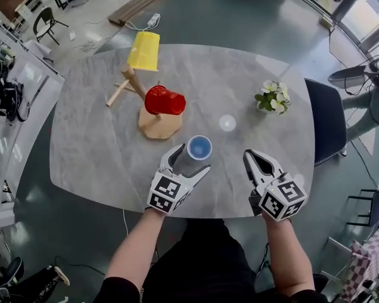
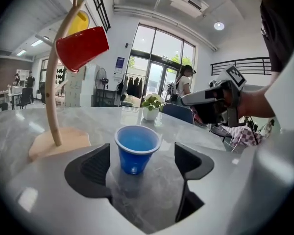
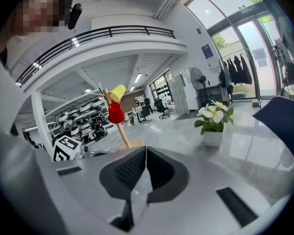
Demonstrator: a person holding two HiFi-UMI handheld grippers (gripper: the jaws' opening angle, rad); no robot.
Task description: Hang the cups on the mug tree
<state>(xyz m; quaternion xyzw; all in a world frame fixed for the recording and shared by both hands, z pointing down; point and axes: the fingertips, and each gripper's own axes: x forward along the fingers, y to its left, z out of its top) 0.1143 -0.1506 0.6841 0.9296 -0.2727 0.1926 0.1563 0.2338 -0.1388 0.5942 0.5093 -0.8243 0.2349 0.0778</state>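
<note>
Head view: two cups already hang on the mug tree (image 1: 156,124), the red cup (image 1: 164,100) on a lower peg and the yellow cup (image 1: 144,50) on the far one. The blue cup (image 1: 199,148) stands upright, mouth up, on the counter (image 1: 95,144) in front of the tree base. My left gripper (image 1: 191,157) brackets it. My right gripper (image 1: 253,158) rests well apart, near the counter edge.

Left gripper view: the jaws stand wide apart, with the cup between them and a gap at each pad. Nothing is clamped yet. I judge the step in hand to be the grasp. Centre the cup, seat the pads below the rim, and close gently, since the thin wall probably flexes.

Right gripper view: the jaws are pressed together on nothing. The tree is ahead, unobstructed.
</note>
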